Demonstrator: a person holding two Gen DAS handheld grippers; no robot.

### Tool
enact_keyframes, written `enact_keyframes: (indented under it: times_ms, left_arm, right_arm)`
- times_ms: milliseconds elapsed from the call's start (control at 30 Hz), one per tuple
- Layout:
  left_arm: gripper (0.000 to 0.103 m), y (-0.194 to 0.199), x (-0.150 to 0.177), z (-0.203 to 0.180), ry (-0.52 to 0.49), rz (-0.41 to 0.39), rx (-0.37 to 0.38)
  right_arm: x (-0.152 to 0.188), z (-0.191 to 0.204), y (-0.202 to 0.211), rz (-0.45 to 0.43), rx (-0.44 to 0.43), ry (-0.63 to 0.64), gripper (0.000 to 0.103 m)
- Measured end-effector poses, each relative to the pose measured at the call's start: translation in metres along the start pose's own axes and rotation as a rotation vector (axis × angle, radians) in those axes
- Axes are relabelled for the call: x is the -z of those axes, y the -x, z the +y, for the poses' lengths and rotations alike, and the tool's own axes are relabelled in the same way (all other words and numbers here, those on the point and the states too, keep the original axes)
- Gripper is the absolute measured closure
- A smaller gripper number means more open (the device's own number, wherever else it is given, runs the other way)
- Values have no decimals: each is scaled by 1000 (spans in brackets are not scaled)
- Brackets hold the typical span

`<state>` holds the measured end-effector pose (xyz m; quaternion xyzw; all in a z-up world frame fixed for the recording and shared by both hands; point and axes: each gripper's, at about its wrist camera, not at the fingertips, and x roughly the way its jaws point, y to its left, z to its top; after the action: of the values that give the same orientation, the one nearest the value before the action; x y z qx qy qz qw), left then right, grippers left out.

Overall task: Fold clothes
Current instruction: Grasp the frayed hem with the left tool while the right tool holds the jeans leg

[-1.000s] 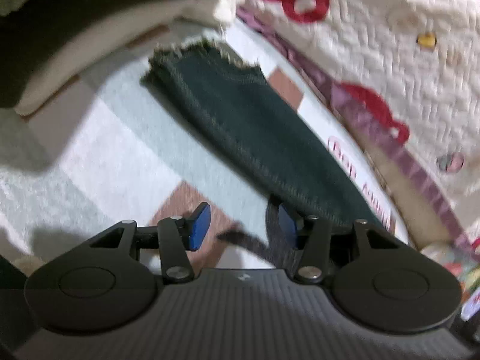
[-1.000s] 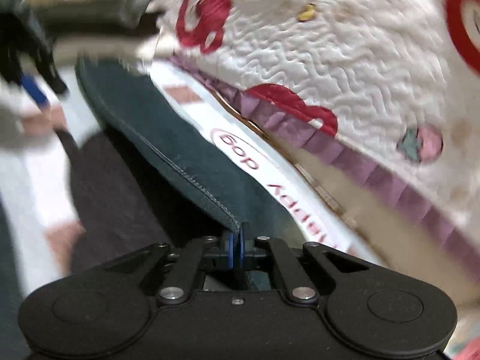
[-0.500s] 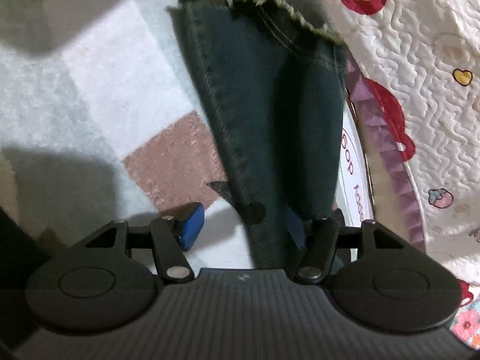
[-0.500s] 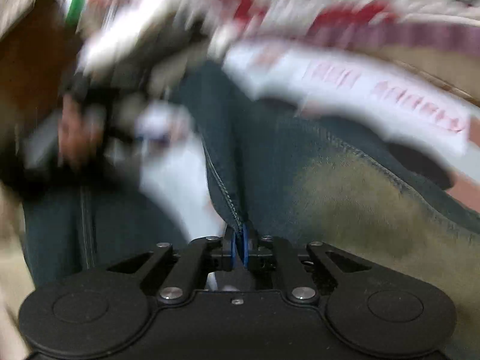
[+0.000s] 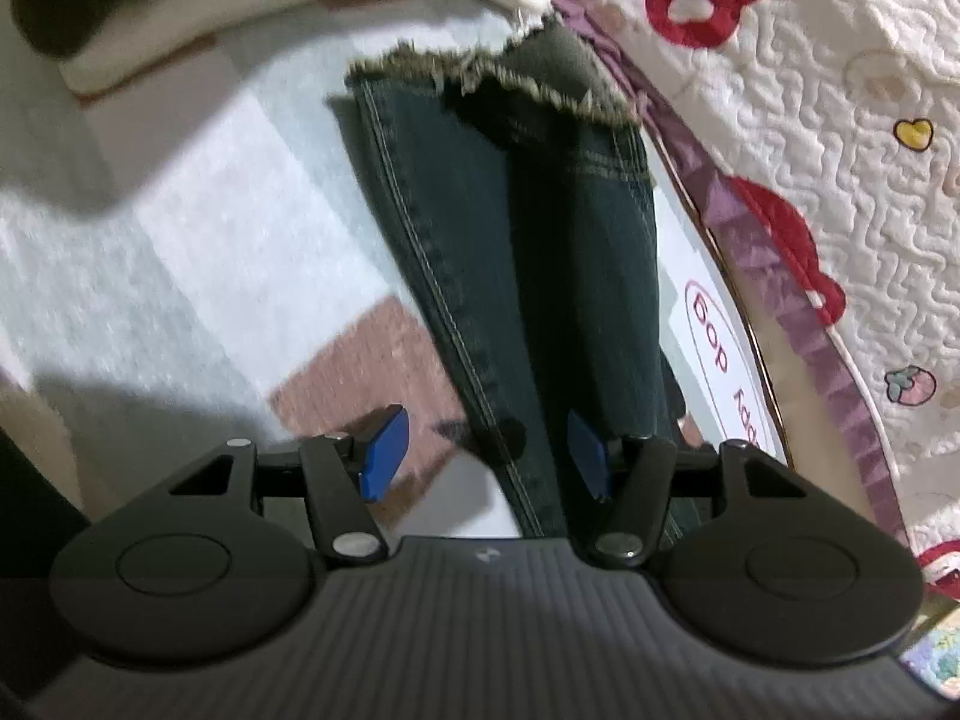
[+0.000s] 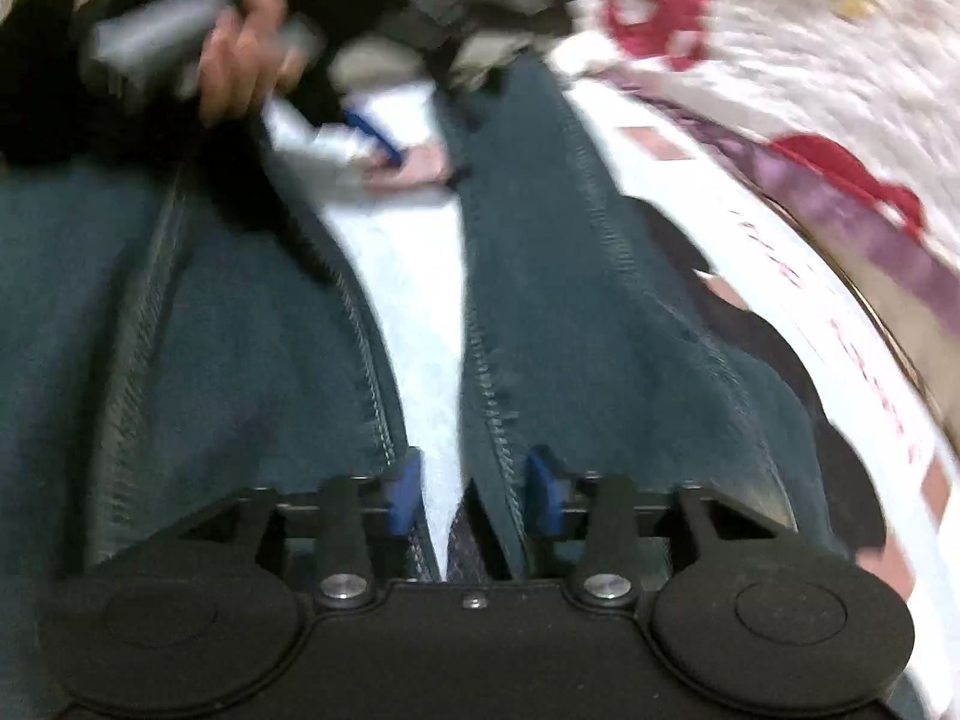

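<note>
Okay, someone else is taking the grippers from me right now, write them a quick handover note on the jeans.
Left gripper: open, holding nothing, over one leg of the dark jeans.
Right gripper: open, holding nothing, over the gap between the two legs.
Jeans lie on the checked blanket; frayed hem at the far end, beside the quilt. A clothes pile sits beyond.
Done: no fold visible; the right view is blurred.
Left: bring the legs together, then fold.
</note>
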<state>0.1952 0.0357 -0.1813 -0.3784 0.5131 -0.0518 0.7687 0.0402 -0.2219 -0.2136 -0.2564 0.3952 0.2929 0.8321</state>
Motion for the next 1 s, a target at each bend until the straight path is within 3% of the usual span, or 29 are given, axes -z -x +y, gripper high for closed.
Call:
enact_keyframes:
  times_ms: [100, 133, 167, 200, 333, 433, 500, 800, 900, 1000]
  left_arm:
    - [45, 0, 4, 5, 32, 31, 6]
    - [45, 0, 4, 6, 35, 40, 13]
    - [44, 2, 5, 5, 37, 41, 15]
    - [44, 4, 6, 5, 40, 41, 18]
    - [40, 17, 6, 10, 94, -16, 90]
    - [36, 26, 10, 11, 96, -110, 67]
    - [35, 24, 11, 10, 102, -125, 60]
    - [34, 14, 16, 6, 128, -192, 25]
    - [34, 11, 17, 5, 137, -215, 14]
    - [32, 10, 21, 5, 148, -219, 6]
  right_arm:
    - [-9, -13, -11, -12, 5, -22, 53]
    - [-12, -19, -15, -27, 16, -42, 61]
    - [-14, -25, -17, -27, 26, -62, 93]
    - [-16, -32, -20, -25, 36, -82, 93]
    - [-17, -80, 7, -190, -190, -498, 91]
    - [1, -109, 23, -301, -358, -804, 91]
    - [9, -116, 25, -327, -429, -915, 91]
    - [27, -120, 32, -422, -535, -1019, 91]
    - [30, -123, 34, -416, -557, -1017, 91]
    - [31, -119, 40, -443, -514, -1052, 91]
